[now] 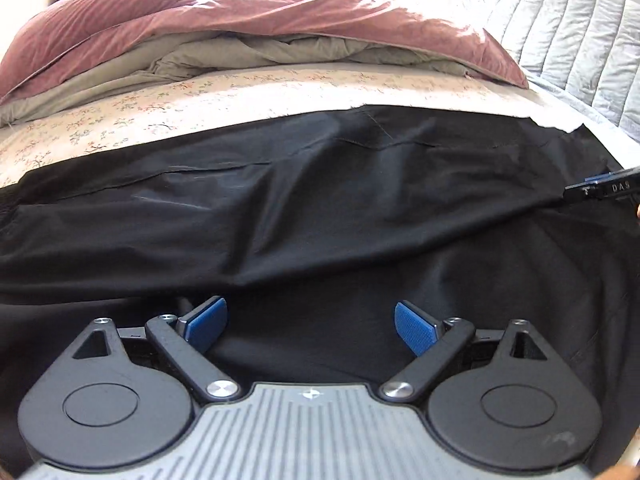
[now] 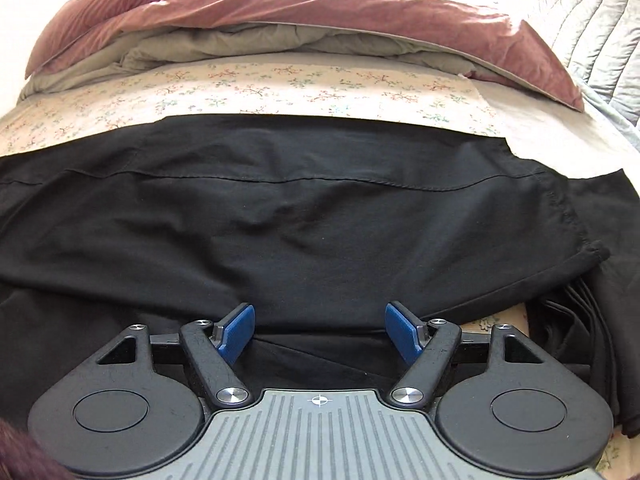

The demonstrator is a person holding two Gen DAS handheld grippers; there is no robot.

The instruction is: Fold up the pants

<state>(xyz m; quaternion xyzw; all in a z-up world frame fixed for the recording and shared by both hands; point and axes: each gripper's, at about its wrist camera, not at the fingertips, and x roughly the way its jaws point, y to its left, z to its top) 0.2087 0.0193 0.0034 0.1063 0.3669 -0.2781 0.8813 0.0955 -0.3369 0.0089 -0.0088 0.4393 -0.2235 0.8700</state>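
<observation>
Black pants (image 2: 280,216) spread flat across the near half of the bed, far edge straight against the floral sheet (image 2: 280,84), hem end ragged at the right. Left gripper (image 1: 311,324) and right gripper (image 2: 319,330) both spread wide, nothing pinched, low over the near fabric. Bare sheet beyond, up to the heaped maroon duvet (image 2: 320,12).

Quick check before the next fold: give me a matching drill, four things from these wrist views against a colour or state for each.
Things:
1. pants
2. sheet
3. duvet
4. left gripper

Descriptions:
A. pale, with a small floral print
B. open, nothing between its pads
C. black, spread across the bed
D. dusty pink, bunched at the far side

Pairs: 1-C, 2-A, 3-D, 4-B
</observation>
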